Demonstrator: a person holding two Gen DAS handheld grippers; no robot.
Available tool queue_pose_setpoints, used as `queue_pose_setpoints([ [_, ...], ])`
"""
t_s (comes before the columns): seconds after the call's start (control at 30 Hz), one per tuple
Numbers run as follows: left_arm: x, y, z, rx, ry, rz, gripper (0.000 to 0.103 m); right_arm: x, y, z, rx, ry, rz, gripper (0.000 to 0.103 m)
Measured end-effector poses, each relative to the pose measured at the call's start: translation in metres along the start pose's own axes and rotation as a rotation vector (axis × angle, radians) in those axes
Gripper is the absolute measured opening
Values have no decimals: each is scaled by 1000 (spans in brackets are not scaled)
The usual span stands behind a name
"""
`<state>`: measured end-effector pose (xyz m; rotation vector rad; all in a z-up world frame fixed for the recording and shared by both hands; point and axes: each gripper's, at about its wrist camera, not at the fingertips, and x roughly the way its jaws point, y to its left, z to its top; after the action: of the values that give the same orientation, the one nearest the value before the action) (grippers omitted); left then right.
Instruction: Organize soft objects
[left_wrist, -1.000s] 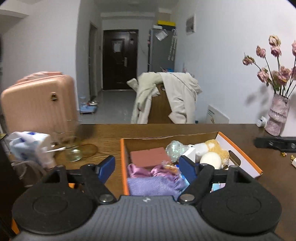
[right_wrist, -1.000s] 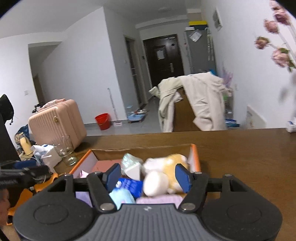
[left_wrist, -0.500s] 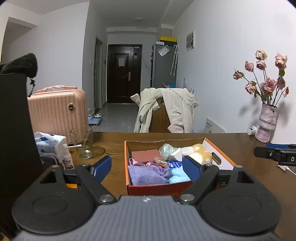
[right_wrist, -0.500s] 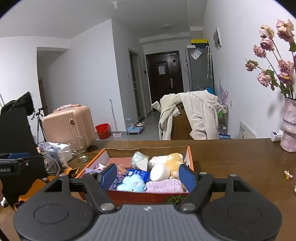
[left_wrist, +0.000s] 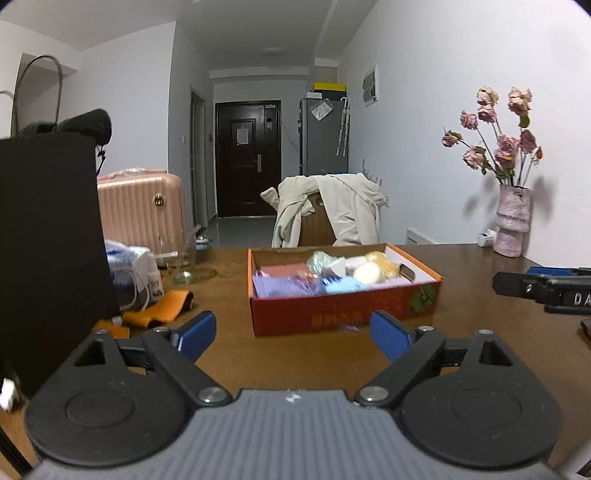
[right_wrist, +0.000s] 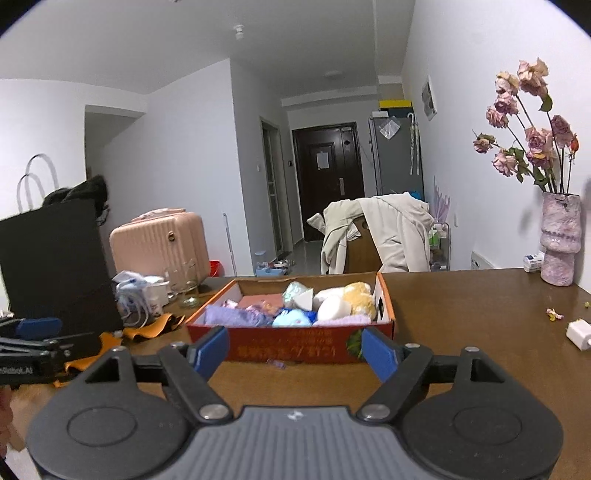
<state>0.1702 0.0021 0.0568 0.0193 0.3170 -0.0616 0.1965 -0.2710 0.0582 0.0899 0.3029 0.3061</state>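
Both empty: left gripper (left_wrist: 291, 330) and right gripper (right_wrist: 295, 350) jaws opening, nothing between them. Soft items sit packed in the box (right_wrist: 291, 349) just beyond both (looks done). Back out level, don't clip the box front.

A pink vase (left_wrist: 512, 221) of dried roses (left_wrist: 495, 136) stands at the far right of the brown bench (left_wrist: 229, 295), near the wall. At the bench's left edge sit a clear glass jar (left_wrist: 183, 264), a white plastic bag (left_wrist: 129, 264) and an orange pouch (left_wrist: 159, 309). Beyond the bench, a beige coat (left_wrist: 332, 208) drapes over a chair, and a pink suitcase (left_wrist: 138, 208) stands on the floor. A white charger (right_wrist: 580, 332) lies on the bench's right side.
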Motion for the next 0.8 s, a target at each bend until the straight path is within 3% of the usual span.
queue_pose_setpoints([
  [0.5,-89,-16,-67,-3,-99,-23,99,-92,44,-78,-45,-35,7,84],
  [0.8,-96,-16,-85,-4,-85,-24,100,-116,57,-95,-65,-64,34,86],
])
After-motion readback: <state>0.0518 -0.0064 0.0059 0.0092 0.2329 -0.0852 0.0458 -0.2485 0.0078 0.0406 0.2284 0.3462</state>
